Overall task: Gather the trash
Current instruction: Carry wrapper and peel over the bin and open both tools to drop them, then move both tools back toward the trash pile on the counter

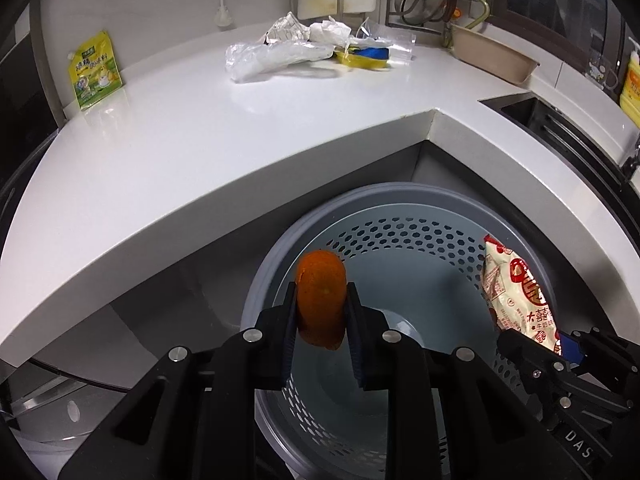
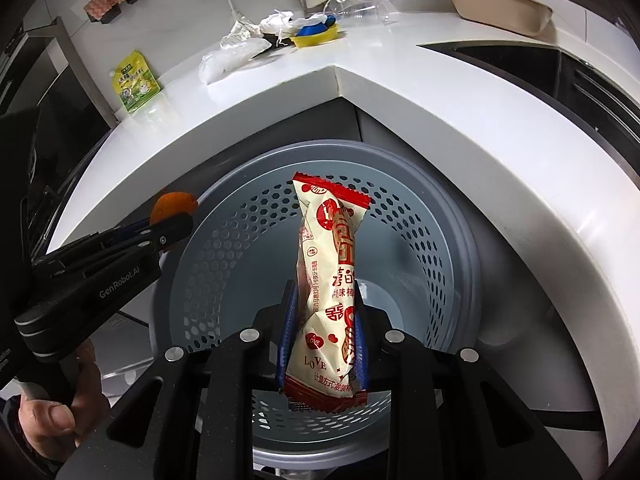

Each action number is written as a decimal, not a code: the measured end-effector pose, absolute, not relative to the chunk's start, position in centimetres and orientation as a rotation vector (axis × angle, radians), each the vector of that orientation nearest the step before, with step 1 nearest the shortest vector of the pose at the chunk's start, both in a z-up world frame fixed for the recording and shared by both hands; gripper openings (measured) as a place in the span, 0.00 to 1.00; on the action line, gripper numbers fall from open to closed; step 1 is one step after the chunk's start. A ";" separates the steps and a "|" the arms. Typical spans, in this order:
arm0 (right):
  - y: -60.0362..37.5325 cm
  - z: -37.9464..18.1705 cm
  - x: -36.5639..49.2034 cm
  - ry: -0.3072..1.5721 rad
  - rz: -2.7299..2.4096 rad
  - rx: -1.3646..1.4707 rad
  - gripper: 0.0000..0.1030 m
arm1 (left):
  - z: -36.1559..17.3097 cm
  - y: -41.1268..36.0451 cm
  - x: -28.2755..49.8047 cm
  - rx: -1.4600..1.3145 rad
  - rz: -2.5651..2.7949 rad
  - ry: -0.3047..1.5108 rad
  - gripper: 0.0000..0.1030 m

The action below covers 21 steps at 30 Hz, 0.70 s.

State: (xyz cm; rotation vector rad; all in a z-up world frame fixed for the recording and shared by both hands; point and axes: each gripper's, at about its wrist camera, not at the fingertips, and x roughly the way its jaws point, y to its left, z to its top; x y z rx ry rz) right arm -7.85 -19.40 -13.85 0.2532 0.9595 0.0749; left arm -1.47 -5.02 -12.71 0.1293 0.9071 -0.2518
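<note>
Your left gripper (image 1: 322, 312) clamps the orange peel (image 1: 321, 298) over the bin (image 1: 400, 248), near its left rim; your right gripper (image 2: 325, 332) pinches the wrapper (image 2: 326, 280) over the bin's middle, probably so both fall inside; more trash (image 1: 304, 46) lies on the counter (image 1: 200, 128) beyond the bin.

Right gripper (image 2: 322, 320) jaws clamp a snack wrapper (image 2: 326, 280) above the bin (image 2: 224, 240).

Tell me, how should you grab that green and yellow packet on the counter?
The green and yellow pouch stands leaning against the wall. Probably pinch its flat top edge, coming down from above: it is thin front to back, and the wall blocks any reach from behind.
</note>
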 end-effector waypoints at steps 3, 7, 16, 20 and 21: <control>-19.7 -13.6 -8.2 0.945 0.064 0.252 0.35 | -12.5 -4.8 -1.6 0.125 -0.245 0.893 0.27; -20.1 -13.0 -8.6 0.910 0.056 0.253 0.49 | -11.8 -4.3 -2.0 0.111 -0.230 0.854 0.53; -20.2 -12.7 -8.6 0.893 0.047 0.251 0.54 | -10.9 -3.7 -1.9 0.092 -0.221 0.830 0.62; -20.0 -12.7 -8.7 0.892 0.046 0.247 0.54 | -10.8 -3.7 -2.0 0.090 -0.227 0.830 0.62; -20.0 -12.7 -8.8 0.891 0.047 0.250 0.54 | -10.7 -3.6 -2.0 0.089 -0.229 0.829 0.63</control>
